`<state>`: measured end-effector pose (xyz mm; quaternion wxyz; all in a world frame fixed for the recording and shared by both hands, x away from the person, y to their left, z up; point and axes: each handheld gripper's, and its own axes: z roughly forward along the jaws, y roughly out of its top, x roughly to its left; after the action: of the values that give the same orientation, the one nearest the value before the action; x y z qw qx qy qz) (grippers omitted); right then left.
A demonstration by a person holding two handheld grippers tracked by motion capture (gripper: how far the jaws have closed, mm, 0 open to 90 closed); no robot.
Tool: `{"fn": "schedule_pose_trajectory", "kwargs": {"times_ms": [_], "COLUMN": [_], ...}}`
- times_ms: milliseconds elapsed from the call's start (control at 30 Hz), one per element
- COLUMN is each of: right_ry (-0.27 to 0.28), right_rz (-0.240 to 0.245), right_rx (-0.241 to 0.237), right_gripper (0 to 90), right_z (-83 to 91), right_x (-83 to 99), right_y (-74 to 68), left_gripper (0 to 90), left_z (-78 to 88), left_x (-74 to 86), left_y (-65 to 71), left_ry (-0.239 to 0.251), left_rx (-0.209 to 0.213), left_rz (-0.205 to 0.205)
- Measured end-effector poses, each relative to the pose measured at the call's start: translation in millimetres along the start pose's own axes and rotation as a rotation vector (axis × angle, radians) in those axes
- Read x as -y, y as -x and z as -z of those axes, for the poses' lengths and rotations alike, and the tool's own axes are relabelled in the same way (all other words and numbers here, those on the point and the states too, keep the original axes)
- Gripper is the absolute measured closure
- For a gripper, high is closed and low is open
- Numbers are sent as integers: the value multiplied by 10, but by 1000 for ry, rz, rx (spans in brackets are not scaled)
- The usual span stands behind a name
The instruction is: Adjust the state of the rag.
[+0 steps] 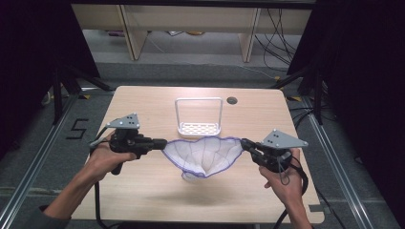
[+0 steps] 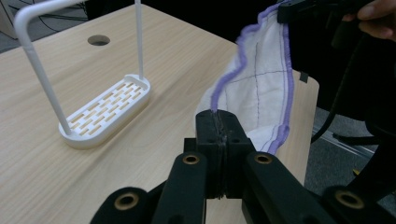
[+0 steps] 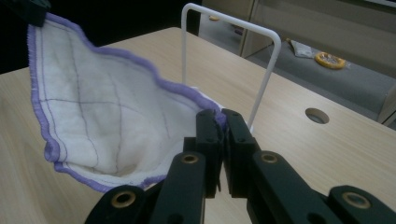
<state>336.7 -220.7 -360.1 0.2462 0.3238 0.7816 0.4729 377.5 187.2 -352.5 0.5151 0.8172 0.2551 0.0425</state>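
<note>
A white cloth (image 1: 203,155) with purple edging was held in the air above the table (image 1: 143,200), stretched between the two grippers. The left gripper (image 1: 161,142) was clamped on one corner, its jaws pressed together on the hem; the right gripper (image 1: 244,142) was clamped on the opposite corner. The middle sagged low, just in front of the white rack (image 1: 198,119). Judging by this, the lift was done; draping the cloth over the rack's bar appeared not yet started
</note>
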Motion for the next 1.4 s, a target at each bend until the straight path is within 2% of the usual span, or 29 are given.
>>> {"fn": "schedule_pose_trajectory", "kwargs": {"times_ms": [33, 100, 133, 167, 200, 233, 267, 333, 367, 467, 533, 567, 600, 700, 800, 833, 867, 900, 933, 967, 1000, 1033, 1067, 1100, 1133, 1200, 1267, 1333, 1400], "right_ry": [9, -8, 0, -4, 7, -6, -5, -31, -68, -124, -149, -178, -188, -231, -277, -277, -292, -298, -315, -321, -334, -339, -342, -350, -364, -380, -358, -336, -286], "right_rz": [11, -22, -4, -28, -5, -28, -19, -26, -34, -49, -51, -50, -50, -53, -61, -36, -43, -19, -37, -38, -40, -26, -25, -30, -49, -87, -63, -64, -43], "right_rx": [-2, -10, -12, -23, -17, -21, -16, -11, -15, -11, 1, 3, -6, 6, 14, 35, 45, 56, 66, 68, 66, 67, 74, 82, 98, 118, 130, 135, 121], "right_gripper": [867, 867, 866, 867, 867, 867, 867, 867, 867, 867, 867, 867, 867, 866, 866, 865, 864, 864, 863, 862, 857, 842, 776, 730, 673, 600, 548, 509, 495], "right_z": [0, 13, 3, -14, -31, -37, -67, -141, -192, -427, -589, -705, -765, -946, -1087, -1143, -1189, -1257, -1301, -1336, -1377, -1416, -1453, -1468, -1477, -1455, -1366, -1225, -1070], "right_x": [-11, -18, -20, -15, -12, -9, -5, 16, 37, 150, 236, 297, 326, 413, 478, 499, 516, 541, 560, 575, 591, 612, 629, 632, 631, 621, 592, 535, 499], "right_y": [29, 36, 63, 56, 76, 65, 80, 98, 115, 193, 244, 260, 266, 286, 299, 320, 321, 349, 343, 346, 347, 352, 346, 342, 335, 318, 308, 271, 228], "left_gripper": [884, 884, 884, 884, 884, 884, 884, 883, 883, 883, 883, 883, 882, 882, 879, 877, 875, 872, 870, 865, 850, 837, 826, 807, 753, 615, 507, 423, 396], "left_z": [44, 114, 147, 170, 180, 175, 158, 67, 8, -207, -257, -409, -464, -594, -710, -748, -797, -835, -854, -903, -918, -951, -983, -983, -1006, -970, -916, -832, -736], "left_x": [-9, -15, -18, -21, -21, -14, -4, 49, 85, 233, 271, 387, 430, 544, 634, 662, 695, 719, 735, 762, 782, 812, 833, 850, 866, 872, 857, 839, 833], "left_y": [-2, -20, -34, -44, -55, -67, -77, -123, -158, -335, -381, -488, -537, -647, -696, -716, -729, -738, -749, -740, -760, -762, -752, -760, -743, -735, -686, -607, -499], "left_ry": [4, 34, 41, 45, 49, 47, 39, 13, -3, -34, -50, -93, -109, -125, -155, -163, -163, -170, -190, -180, -205, -210, -193, -217, -191, -199, -190, -166, -152], "left_rx": [1, 26, 34, 35, 39, 33, 28, 20, 0, -44, -47, -84, -90, -120, -163, -164, -176, -191, -202, -212, -201, -198, -200, -201, -216, -239, -265, -276, -273], "left_rz": [5, 25, 31, 37, 39, 42, 39, 44, 42, 68, 73, 78, 80, 97, 86, 86, 89, 81, 58, 74, 60, 72, 90, 73, 107, 106, 108, 124, 118]}}
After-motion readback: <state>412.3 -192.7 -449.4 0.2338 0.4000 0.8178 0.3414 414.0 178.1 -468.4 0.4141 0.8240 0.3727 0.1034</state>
